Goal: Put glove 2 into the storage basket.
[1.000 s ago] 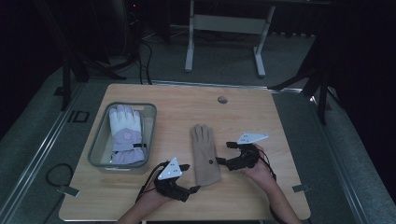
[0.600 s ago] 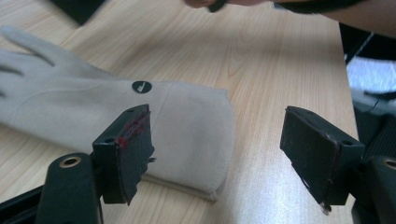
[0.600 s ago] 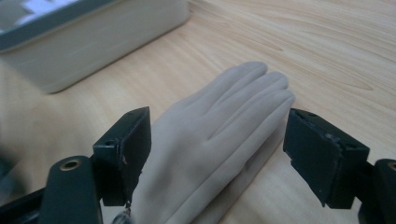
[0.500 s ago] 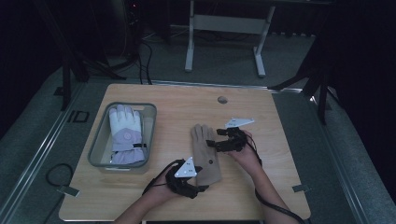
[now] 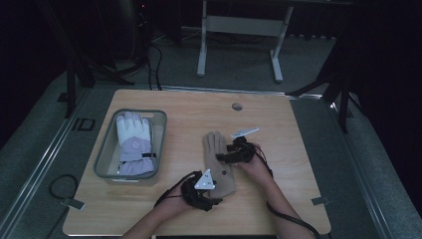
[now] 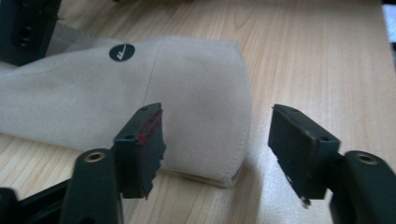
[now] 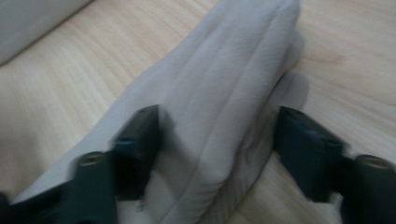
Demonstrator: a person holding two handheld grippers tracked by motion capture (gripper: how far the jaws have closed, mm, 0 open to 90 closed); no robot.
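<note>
A: Far off to the left of both tools sits the grey bin (image 5: pixel 107 152) with a white and lilac glove (image 5: pixel 133 144) lying flat in it. Why there?

B: My guess is it's the drop-off, and the beige glove (image 5: pixel 217 159) on the tabletop (image 5: pixel 288 149) is the next to go in. That one lies flat between the 2 tools, fingers pointing away from the person.

A: And the left hand-held gripper (image 6: pixel 215 140)?

B: It sits at the cuff end. Its jaws have just been closing and stand about half apart, 1 jaw over the fabric, the other on bare wood past the cuff corner. The cuff edge is between them but no pad presses on it yet. Straddling the corner makes sense: closing from there would pinch the hem.

A: The right hand-held gripper (image 7: pixel 215 154)?

B: Further up, at the finger end. Its jaws have also just been closing, and the bunched fingers of the beige glove lie between them, 1 jaw on each side. I can't see firm pressure yet; the view is blurred.

A: So 2 holds, 1 at each end?

B: Likely, so the limp fabric lifts without drooping.
</note>
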